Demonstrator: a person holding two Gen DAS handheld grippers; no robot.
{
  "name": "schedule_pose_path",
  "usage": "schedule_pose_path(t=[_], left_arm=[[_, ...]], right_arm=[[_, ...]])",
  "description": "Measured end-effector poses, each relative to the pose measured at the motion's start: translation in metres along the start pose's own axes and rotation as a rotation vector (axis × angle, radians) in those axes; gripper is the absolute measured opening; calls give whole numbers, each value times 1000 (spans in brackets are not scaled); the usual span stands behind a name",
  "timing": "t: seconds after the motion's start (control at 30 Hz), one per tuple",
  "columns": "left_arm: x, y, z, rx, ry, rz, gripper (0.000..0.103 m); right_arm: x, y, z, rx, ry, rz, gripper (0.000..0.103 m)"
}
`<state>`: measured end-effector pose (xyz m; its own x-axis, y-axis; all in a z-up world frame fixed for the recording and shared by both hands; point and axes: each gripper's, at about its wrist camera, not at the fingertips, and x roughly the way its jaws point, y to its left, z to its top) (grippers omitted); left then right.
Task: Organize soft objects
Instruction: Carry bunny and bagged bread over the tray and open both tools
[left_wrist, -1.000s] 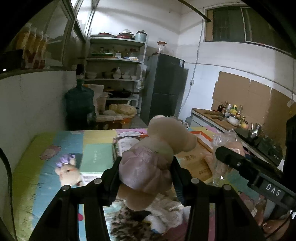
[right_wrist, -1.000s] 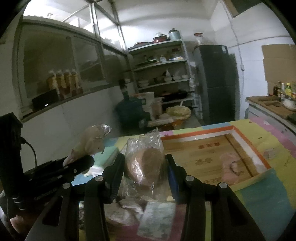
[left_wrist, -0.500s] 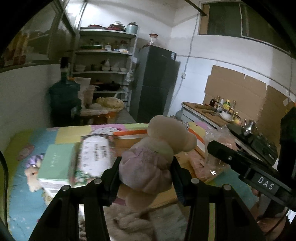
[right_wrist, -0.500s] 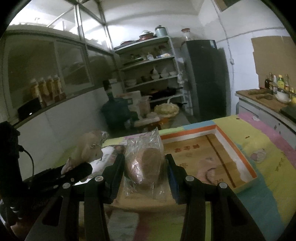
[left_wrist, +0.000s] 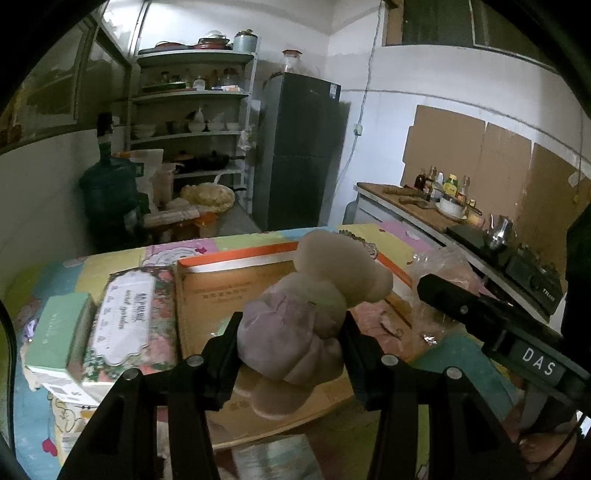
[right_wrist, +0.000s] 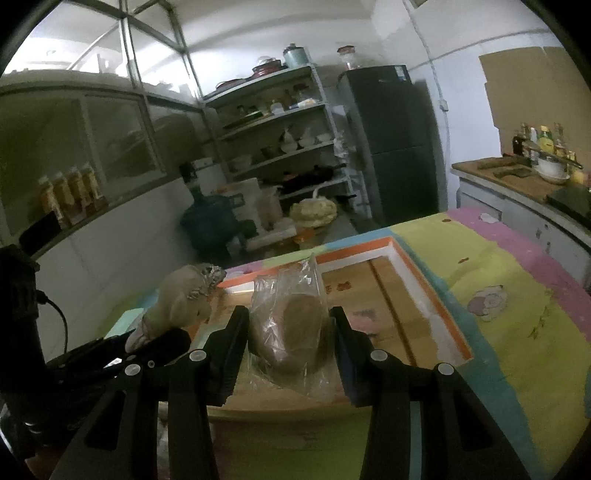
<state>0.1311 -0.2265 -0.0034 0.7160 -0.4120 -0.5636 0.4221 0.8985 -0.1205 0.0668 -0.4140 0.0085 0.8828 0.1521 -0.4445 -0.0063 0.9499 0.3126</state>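
Left gripper (left_wrist: 291, 332) was clamped on a cream plush doll in a pale purple dress (left_wrist: 295, 332), jaws pressed into its soft body, doll lifted clear above the shallow cardboard box with orange-and-white rim (left_wrist: 236, 258). Right gripper (right_wrist: 288, 332) was closed on a clear plastic bag with a brownish soft item inside (right_wrist: 291, 332), jaws squeezing the bag mid-height, also held up over the same box. Both were carried side by side, likely so both soft things could drop into the box together. The box sat on the colourful cartoon-print table cover (right_wrist: 498, 288). Beside it, a floral-print packet with white label (left_wrist: 129, 314) and a pale green carton (left_wrist: 59, 336), touching each other. Release not yet done; the squashy grips looked secure enough.
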Motion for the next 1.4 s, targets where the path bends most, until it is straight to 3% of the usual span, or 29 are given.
schedule_pose_path(t=[0.73, 1.2, 1.4], left_arm=[[65, -37, -11, 20, 144, 3, 50], [94, -37, -17, 15, 226, 6, 50], [101, -36, -18, 1, 255, -1, 56]], right_arm=[[15, -61, -2, 69, 19, -45, 46], [43, -69, -6, 93, 96, -29, 46], [51, -71, -7, 103, 135, -27, 46]])
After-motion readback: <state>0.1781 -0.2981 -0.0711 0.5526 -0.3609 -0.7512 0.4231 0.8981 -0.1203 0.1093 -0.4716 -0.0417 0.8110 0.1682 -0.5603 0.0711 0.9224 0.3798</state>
